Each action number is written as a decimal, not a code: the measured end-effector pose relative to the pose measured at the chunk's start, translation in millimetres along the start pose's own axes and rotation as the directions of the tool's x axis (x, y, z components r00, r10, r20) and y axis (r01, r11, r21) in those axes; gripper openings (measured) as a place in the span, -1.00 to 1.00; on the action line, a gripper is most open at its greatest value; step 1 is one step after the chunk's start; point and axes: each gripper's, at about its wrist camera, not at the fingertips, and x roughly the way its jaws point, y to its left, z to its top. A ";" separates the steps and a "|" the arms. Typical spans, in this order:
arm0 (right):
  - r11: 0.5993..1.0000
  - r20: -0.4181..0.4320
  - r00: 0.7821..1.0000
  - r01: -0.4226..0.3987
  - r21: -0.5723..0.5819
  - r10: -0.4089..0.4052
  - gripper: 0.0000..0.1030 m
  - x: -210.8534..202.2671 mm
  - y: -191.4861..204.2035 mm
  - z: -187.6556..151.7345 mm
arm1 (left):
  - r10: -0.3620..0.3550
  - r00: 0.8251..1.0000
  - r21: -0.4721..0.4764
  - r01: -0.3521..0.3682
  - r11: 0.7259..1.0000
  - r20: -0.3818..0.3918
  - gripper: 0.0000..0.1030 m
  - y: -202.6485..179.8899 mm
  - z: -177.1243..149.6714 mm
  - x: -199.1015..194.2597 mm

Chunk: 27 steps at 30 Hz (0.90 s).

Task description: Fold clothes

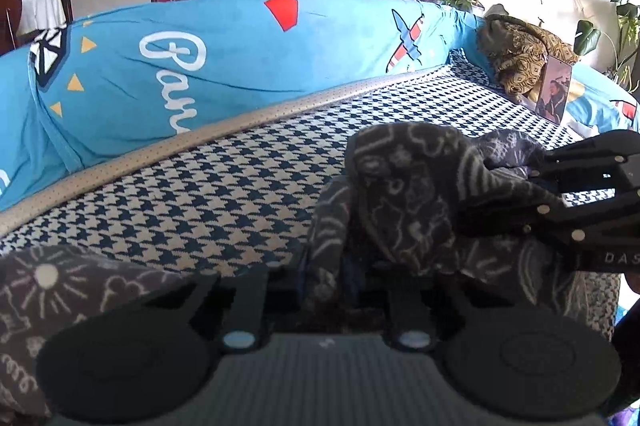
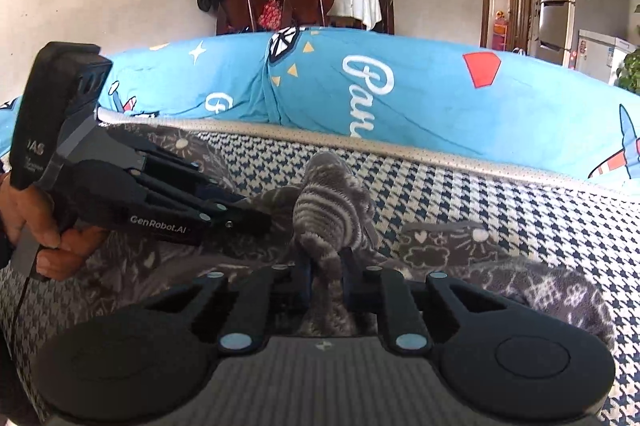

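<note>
Two grippers, left gripper [image 1: 326, 290], right gripper [image 2: 326, 276], pinching one patterned garment [image 1: 420, 185]

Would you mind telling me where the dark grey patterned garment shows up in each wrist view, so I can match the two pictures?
Left wrist view: the grey patterned garment is bunched right of centre, running down between this gripper's fingers, with more at lower left.
Right wrist view: the garment rises as a pinched fold at centre, spreading left and right over the houndstooth cover.
Shared landmark: the blue printed sheet behind it.
</note>
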 end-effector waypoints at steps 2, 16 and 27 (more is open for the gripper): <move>1.000 0.023 1.000 0.014 0.004 -0.014 -0.72 -0.9 0.9 3.0 | 0.036 0.999 0.011 -0.037 0.999 0.029 -0.68 -4.3 4.2 -6.6; 0.990 0.187 0.973 0.139 -0.004 -0.136 -0.75 10.0 15.3 37.8 | 0.349 0.917 -0.081 -0.340 0.937 0.193 -0.68 4.5 40.1 -34.7; 0.983 0.277 0.943 0.173 0.065 -0.184 -0.89 38.0 2.9 84.6 | 0.475 0.849 -0.180 -0.443 0.878 0.231 -0.68 30.7 71.4 -29.6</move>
